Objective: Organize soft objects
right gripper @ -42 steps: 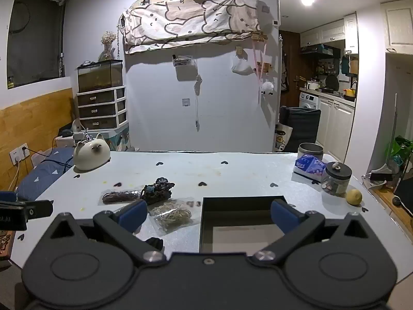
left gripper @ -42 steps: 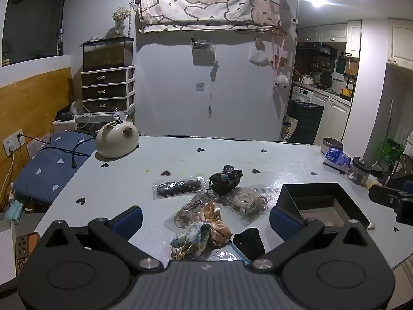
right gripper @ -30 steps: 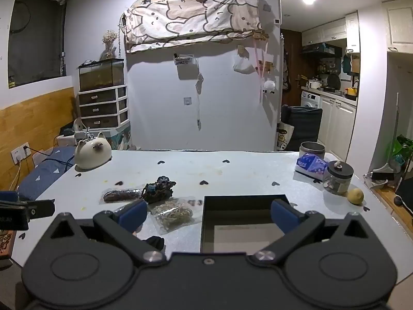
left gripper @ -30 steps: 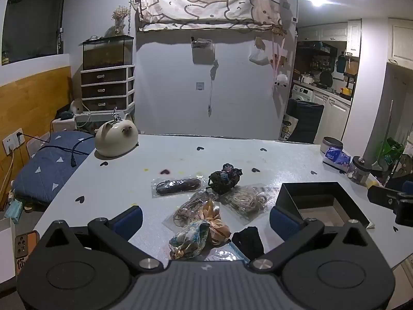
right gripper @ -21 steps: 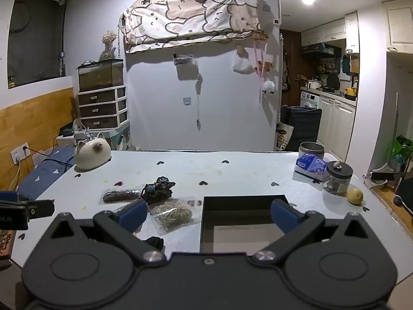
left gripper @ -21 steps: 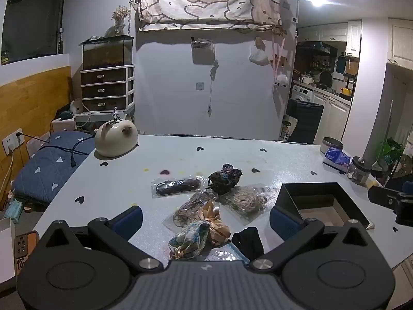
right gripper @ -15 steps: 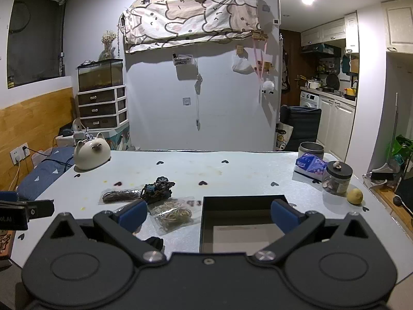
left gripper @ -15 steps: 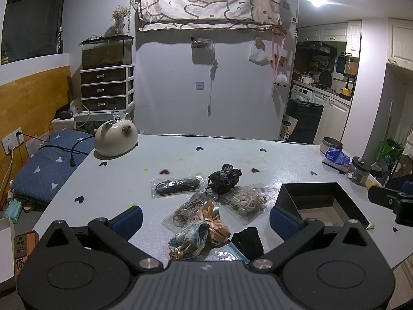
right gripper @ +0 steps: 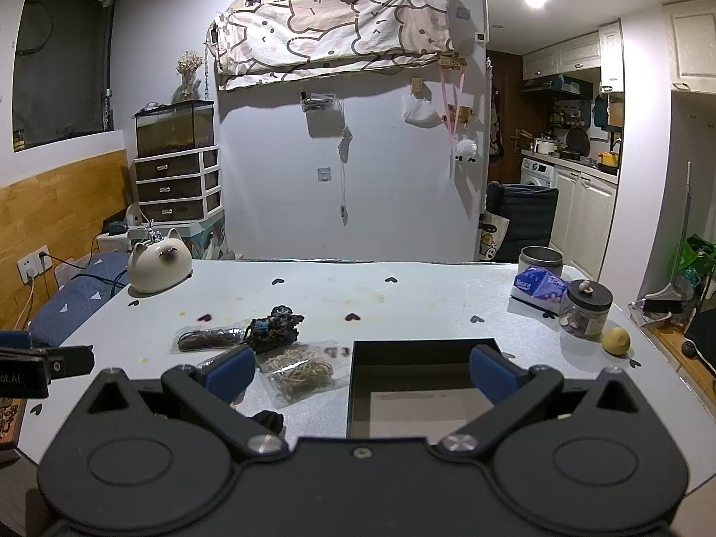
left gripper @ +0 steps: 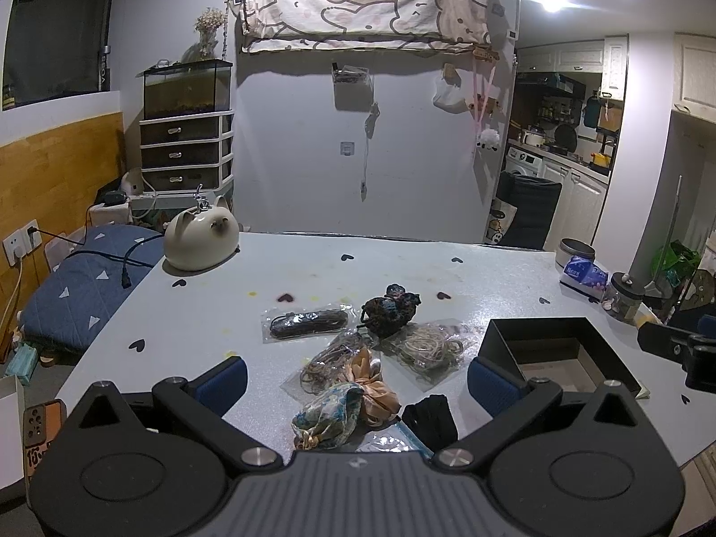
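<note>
Soft goods, sorting not yet begun: black box (right gripper: 420, 385) empty on my grey bench (left gripper: 492, 277).
Kitchen to the right. Scrunchies (left gripper: 347, 407), bagged hair ties (left gripper: 429, 347) and dark crochet piece (left gripper: 391, 308) lie loose left of box; my left claw (left gripper: 355, 380) and right claw (right gripper: 358, 369) both spread wide, holding nothing.

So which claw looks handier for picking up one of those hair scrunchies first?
Probably the left claw: it is open and the floral scrunchie and peach scrunchie lie right between its fingers. The right claw, also open, faces the black box instead, so it seems better placed for receiving.
</note>
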Demonstrator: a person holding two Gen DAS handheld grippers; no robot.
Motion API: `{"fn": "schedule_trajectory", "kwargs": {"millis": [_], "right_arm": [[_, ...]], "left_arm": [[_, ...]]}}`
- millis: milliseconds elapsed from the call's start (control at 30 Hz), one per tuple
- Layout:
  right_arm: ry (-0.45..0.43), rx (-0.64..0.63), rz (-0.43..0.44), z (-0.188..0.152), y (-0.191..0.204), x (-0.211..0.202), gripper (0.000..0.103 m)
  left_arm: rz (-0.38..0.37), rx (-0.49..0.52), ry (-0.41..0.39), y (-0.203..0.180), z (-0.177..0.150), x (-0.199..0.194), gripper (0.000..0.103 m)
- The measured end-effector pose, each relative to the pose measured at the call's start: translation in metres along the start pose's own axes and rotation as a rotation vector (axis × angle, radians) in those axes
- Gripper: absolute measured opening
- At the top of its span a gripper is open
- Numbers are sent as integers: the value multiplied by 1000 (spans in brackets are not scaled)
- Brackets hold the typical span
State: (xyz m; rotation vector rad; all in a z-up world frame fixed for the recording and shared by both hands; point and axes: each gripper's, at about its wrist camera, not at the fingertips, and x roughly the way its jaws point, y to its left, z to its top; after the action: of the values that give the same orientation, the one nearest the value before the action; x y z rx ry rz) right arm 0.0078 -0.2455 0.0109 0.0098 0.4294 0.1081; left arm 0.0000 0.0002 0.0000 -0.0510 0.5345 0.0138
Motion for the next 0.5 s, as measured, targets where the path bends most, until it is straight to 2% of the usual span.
{"fn": "schedule_trajectory", "kwargs": {"millis": [500], "right_arm": [[3,0,-1,0,2,2,103]], "left_arm": [[-3,-1,4,-3,-4,5,103]]}}
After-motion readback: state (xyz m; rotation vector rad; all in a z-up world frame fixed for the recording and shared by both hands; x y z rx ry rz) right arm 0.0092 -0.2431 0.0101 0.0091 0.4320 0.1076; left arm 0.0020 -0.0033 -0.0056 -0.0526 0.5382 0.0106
